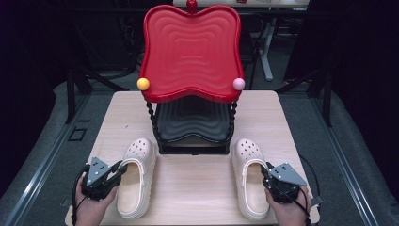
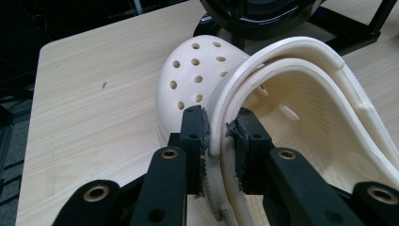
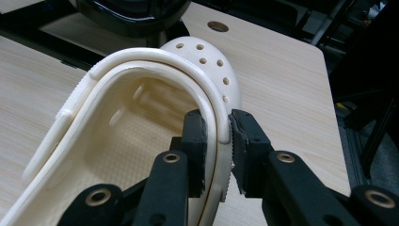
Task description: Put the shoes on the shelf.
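Two cream clogs lie toes-away on a pale wooden table point(image 1: 193, 183). The left clog point(image 1: 136, 181) has my left gripper point(image 1: 120, 169) at its outer side. In the left gripper view that gripper point(image 2: 220, 132) is shut on the clog's point(image 2: 193, 75) side wall and folded-forward strap, one pad outside and one inside. The right clog point(image 1: 249, 183) is held the same way by my right gripper point(image 1: 265, 173). The right gripper view has this gripper point(image 3: 219, 134) clamped on the clog's point(image 3: 141, 117) outer wall and strap.
A two-tier rack stands behind the clogs: a red wavy tray point(image 1: 190, 52) on top, a black tray point(image 1: 193, 120) below, on twisted black posts. A yellow ball point(image 1: 143, 84) and a pink ball point(image 1: 239, 84) cap the red tray's front corners. Bare tabletop lies between the clogs.
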`<state>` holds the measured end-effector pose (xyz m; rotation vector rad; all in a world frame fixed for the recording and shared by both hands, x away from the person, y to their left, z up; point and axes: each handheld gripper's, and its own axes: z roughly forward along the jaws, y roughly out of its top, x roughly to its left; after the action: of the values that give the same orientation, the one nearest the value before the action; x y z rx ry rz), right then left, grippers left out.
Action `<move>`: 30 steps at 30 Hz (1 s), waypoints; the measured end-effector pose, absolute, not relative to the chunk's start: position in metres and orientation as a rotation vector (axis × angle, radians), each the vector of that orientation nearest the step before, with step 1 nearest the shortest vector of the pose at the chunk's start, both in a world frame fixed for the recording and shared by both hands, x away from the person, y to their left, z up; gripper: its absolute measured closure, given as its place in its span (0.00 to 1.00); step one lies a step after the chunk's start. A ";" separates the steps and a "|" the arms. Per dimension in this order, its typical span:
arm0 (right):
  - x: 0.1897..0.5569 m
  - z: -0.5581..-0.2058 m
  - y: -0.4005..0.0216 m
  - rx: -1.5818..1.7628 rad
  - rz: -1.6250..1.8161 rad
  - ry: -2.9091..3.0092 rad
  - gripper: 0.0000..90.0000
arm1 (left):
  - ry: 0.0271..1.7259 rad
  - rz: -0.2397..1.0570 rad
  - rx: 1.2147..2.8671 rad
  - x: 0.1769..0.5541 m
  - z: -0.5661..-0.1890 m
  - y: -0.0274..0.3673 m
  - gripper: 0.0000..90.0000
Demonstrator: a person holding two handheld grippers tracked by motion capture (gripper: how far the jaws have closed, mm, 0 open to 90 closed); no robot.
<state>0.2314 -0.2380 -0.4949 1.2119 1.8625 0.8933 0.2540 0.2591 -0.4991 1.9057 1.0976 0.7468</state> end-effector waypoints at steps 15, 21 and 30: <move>0.213 -0.471 -0.232 1.155 0.944 1.855 0.85 | 1.053 0.744 1.884 0.230 -0.481 0.260 0.85; 0.206 -0.464 -0.229 1.131 0.962 1.851 0.85 | 1.033 0.740 1.879 0.223 -0.475 0.257 0.86; 0.202 -0.460 -0.217 1.093 0.999 1.869 0.85 | 0.985 0.727 1.881 0.219 -0.471 0.247 0.86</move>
<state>0.2018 -0.2175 -0.4599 1.0934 1.8688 0.9990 0.2192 0.2466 -0.4711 1.8815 0.9850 0.7266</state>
